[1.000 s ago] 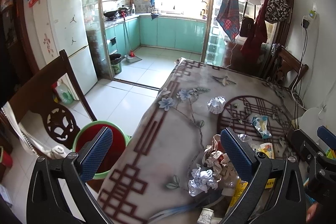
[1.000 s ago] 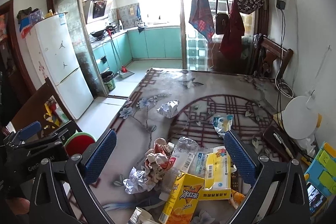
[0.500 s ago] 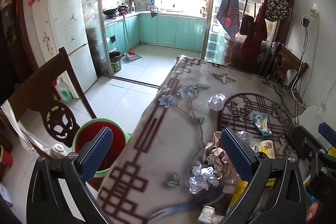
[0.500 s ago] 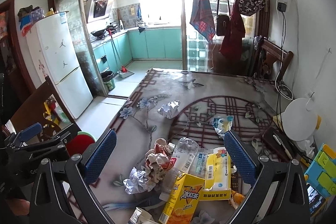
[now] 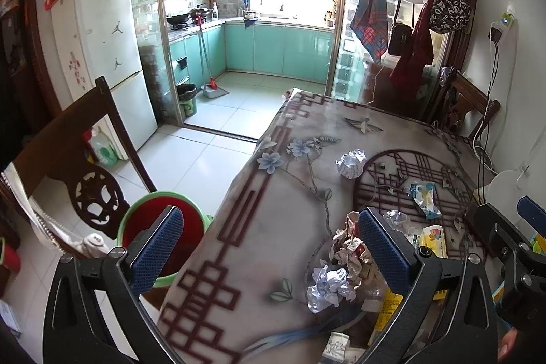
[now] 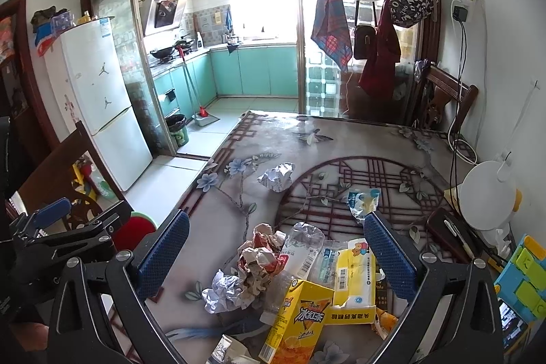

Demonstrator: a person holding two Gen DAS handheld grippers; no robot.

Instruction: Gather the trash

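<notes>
Bucket [image 5: 160, 224] shows fully in left view; juice carton [image 6: 300, 323] only in right.

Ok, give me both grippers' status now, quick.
Left gripper: jaws open, holding nothing.
Right gripper: jaws open, holding nothing.

The bench [image 6: 239, 210] is covered by a pale cloth printed with dark red lattice and blue flowers. Near its middle lies a crumpled foil ball [image 6: 277, 177], apart from the rest. Toward the right edge sits a small blue-and-white wrapper [image 6: 362, 197]. Along the near edge is a heap touching together: crumpled white paper [image 6: 221, 290], brownish crumpled paper [image 6: 261, 256], a squashed clear bottle [image 6: 302, 248], a yellow tissue pack [image 6: 353, 282] and a yellow drink carton [image 6: 300, 319]. At the right edge stand a white round lamp [image 6: 486, 193] and a dark flat case [image 6: 447, 229].
</notes>
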